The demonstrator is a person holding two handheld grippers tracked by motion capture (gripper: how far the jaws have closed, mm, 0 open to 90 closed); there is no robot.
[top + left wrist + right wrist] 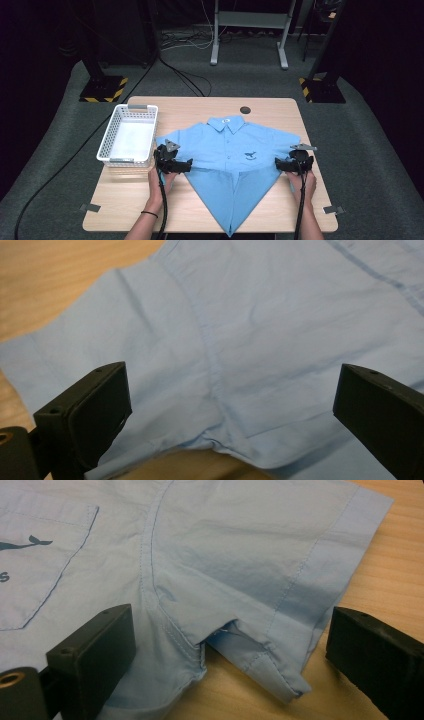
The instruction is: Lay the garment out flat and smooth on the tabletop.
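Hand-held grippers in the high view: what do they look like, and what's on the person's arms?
Both are black. The left hand-held gripper and right hand-held gripper each carry a grey three-cornered plate on top and trail a black cable. The forearms are bare; a dark band circles the left wrist.

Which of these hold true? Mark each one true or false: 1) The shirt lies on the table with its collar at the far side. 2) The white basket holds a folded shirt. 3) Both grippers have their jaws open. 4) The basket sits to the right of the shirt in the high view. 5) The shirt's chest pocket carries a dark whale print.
1) True: the blue shirt lies on the table, collar at the far side.
2) False: the white basket holds nothing.
3) True: the left gripper and the right gripper stand open, gripping nothing.
4) False: it sits left of the shirt.
5) True: the whale print is on the pocket.
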